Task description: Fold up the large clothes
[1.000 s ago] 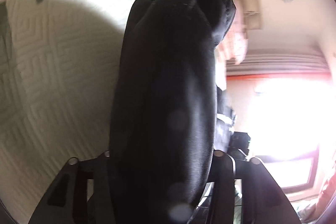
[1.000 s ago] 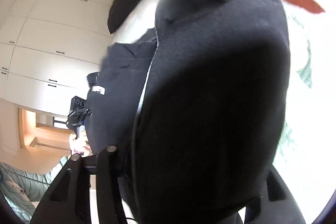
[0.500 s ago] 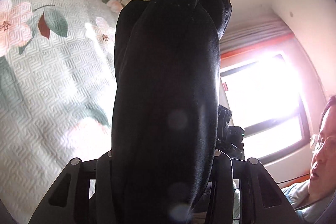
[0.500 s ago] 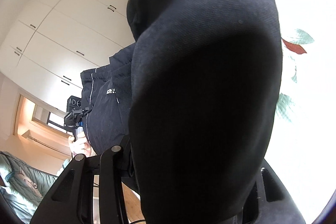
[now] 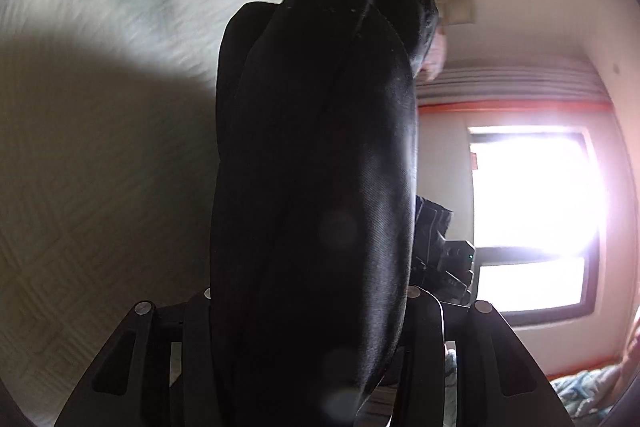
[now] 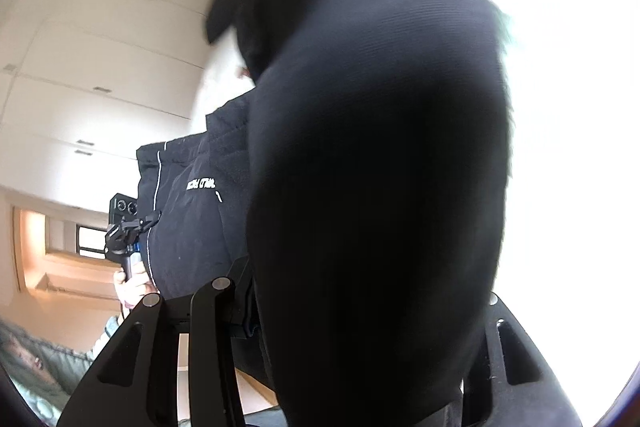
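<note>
A large black garment [image 5: 316, 187] fills the middle of the left wrist view, bunched between the fingers of my left gripper [image 5: 308, 307], which is shut on it. In the right wrist view the same black garment [image 6: 380, 167] covers most of the frame and my right gripper [image 6: 352, 307] is shut on it. The garment hangs stretched between the two grippers, above the bed. A panel with white lettering [image 6: 200, 184] and white piping shows on it. My left gripper also shows in the right wrist view [image 6: 124, 231], held in a hand. All fingertips are hidden by cloth.
A bed cover [image 5: 100, 107] with pale quilted pattern and flower print lies at left, partly in shadow. A bright window [image 5: 532, 219] is at right. White wardrobe doors [image 6: 92, 67] are behind. A person's jacket [image 6: 36, 367] shows at lower left.
Both grippers swung with the garment still held: the views tilted up toward window and wardrobe half a second ago, then back down toward the bed. The grip has not changed.
</note>
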Demonstrator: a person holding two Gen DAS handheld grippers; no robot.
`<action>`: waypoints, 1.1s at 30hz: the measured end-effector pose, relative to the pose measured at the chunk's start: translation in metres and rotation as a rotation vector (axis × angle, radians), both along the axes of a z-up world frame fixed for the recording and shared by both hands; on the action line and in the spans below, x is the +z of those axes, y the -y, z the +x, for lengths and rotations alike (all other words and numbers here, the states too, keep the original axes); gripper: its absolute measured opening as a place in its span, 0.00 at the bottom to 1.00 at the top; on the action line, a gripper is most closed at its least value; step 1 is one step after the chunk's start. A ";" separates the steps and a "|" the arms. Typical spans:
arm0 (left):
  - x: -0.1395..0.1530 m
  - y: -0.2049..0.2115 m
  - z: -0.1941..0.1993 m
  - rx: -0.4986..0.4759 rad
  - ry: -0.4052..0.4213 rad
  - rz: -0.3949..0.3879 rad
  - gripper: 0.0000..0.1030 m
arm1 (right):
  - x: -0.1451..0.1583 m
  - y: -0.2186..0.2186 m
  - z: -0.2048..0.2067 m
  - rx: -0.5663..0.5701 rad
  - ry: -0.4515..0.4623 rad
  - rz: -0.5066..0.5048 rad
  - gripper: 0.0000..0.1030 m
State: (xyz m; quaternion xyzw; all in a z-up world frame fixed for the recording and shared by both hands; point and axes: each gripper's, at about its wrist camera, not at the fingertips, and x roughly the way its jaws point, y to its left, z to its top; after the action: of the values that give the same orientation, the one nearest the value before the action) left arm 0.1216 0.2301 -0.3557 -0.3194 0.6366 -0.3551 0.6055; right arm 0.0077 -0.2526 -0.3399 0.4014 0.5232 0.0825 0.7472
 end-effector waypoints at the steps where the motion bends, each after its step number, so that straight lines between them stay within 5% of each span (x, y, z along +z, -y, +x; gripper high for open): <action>1: -0.012 -0.007 0.000 0.018 -0.005 0.003 0.49 | -0.012 0.006 -0.003 -0.029 -0.010 0.001 0.50; 5: -0.079 -0.050 -0.001 0.165 -0.192 -0.147 0.52 | -0.044 0.042 -0.026 -0.186 -0.030 0.139 0.64; 9: -0.070 -0.072 -0.004 0.187 -0.179 -0.120 0.57 | -0.038 0.060 -0.041 -0.236 -0.076 0.107 0.71; 15: 0.008 -0.120 -0.003 0.219 -0.001 0.124 0.56 | 0.034 0.059 -0.042 -0.240 -0.137 -0.207 0.71; 21: 0.119 -0.059 -0.013 0.042 0.296 0.300 0.66 | 0.136 -0.001 -0.001 -0.091 0.002 -0.522 0.71; 25: 0.123 0.022 0.023 -0.078 0.359 0.337 0.68 | 0.121 -0.057 0.003 0.035 -0.002 -0.648 0.71; 29: 0.068 0.065 0.037 -0.138 0.352 0.488 0.68 | 0.028 -0.078 0.032 0.088 -0.161 -0.722 0.71; 31: 0.026 0.063 0.046 -0.135 0.282 0.538 0.64 | -0.022 -0.061 0.041 0.084 -0.271 -0.604 0.71; 33: 0.000 0.054 0.049 -0.116 0.238 0.503 0.63 | -0.036 -0.043 0.041 0.025 -0.271 -0.507 0.71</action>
State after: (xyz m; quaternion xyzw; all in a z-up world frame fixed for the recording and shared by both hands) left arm 0.1706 0.1759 -0.3554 -0.0781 0.6462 -0.2551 0.7150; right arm 0.0485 -0.2095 -0.3763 0.2027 0.6271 -0.0958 0.7460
